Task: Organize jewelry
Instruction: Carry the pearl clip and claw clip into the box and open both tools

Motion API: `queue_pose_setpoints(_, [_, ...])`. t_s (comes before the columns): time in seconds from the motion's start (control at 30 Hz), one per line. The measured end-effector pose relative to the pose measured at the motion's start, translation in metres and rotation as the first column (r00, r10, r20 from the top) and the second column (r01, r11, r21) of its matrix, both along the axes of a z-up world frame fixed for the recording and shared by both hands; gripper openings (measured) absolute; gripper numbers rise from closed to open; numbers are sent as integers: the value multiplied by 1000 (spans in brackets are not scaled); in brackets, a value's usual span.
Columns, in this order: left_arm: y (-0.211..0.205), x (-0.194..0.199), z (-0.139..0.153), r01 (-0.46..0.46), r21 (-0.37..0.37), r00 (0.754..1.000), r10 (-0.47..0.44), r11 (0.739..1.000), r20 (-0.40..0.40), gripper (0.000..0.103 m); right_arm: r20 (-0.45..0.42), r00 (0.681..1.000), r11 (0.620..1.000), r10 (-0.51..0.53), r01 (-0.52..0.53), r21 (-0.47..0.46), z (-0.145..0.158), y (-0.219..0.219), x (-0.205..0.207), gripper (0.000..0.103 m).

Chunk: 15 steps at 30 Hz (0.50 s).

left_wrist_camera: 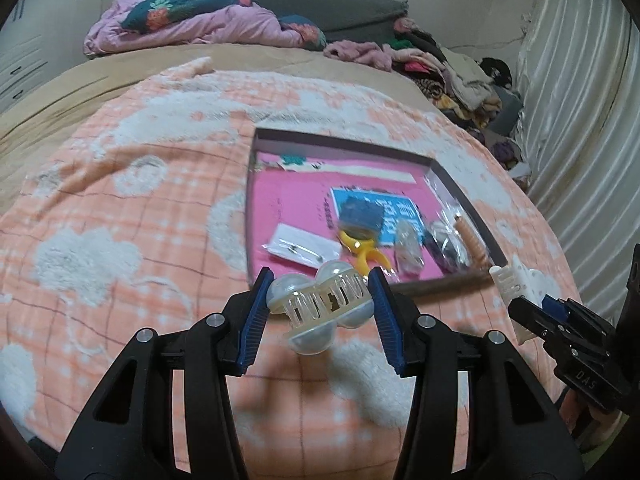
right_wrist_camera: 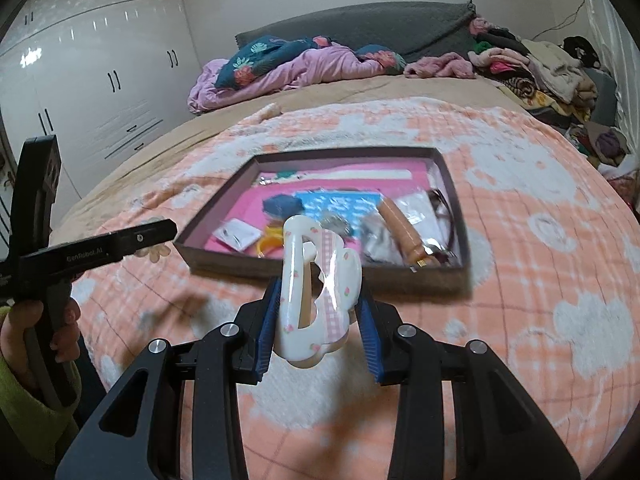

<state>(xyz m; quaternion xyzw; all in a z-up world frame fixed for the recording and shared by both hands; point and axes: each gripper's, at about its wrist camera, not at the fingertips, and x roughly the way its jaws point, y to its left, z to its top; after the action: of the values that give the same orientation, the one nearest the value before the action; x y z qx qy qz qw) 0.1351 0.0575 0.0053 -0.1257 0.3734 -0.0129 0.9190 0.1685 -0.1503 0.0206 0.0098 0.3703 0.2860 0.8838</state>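
I have a clear hair clip [left_wrist_camera: 320,304] pinched in my left gripper [left_wrist_camera: 318,312] and a white floral clip [right_wrist_camera: 316,296] in my right gripper [right_wrist_camera: 316,316], both above the bed [right_wrist_camera: 520,240]. Next I'd judge: carry both into the box [right_wrist_camera: 456,216].

Bed [right_wrist_camera: 120,168], tan sheet: peach-and-white plush blanket [right_wrist_camera: 520,240] across frame centre bearing an open shallow box [right_wrist_camera: 320,270]; pink bedding [right_wrist_camera: 280,76] upper left; heaped clothes [right_wrist_camera: 540,68] upper right.
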Motion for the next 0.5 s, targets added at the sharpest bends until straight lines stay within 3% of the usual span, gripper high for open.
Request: queue_pose_setpoints(0.5, [5,28,-3,4,10,1000,-4,1000,0,40,32,999,1000,-8,9,-30,2,29,45,35])
